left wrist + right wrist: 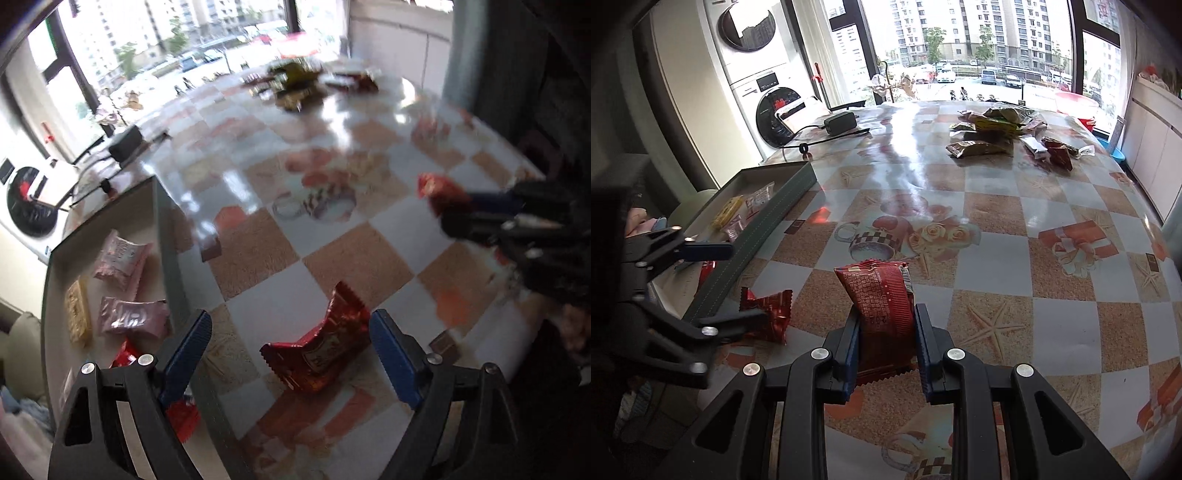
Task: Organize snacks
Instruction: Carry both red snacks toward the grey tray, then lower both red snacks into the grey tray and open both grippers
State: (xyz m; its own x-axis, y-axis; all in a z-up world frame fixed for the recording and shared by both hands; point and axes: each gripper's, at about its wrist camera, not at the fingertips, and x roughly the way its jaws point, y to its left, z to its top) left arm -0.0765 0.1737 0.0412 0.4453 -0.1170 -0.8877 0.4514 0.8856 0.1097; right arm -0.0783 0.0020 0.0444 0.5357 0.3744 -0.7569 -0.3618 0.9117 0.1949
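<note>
While the left tool (290, 354) stood wide apart over a red snack packet (319, 354) lying on the tabletop (258, 258) beside the tray (166, 236), the right tool (886, 343) was clamped on another packet (882, 295); both looked light, crinkly and slippery, best pinched mid-body.

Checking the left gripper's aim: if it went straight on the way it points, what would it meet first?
Probably the red snack packet lying on the table between the open left gripper's fingers, just outside the tray.
</note>
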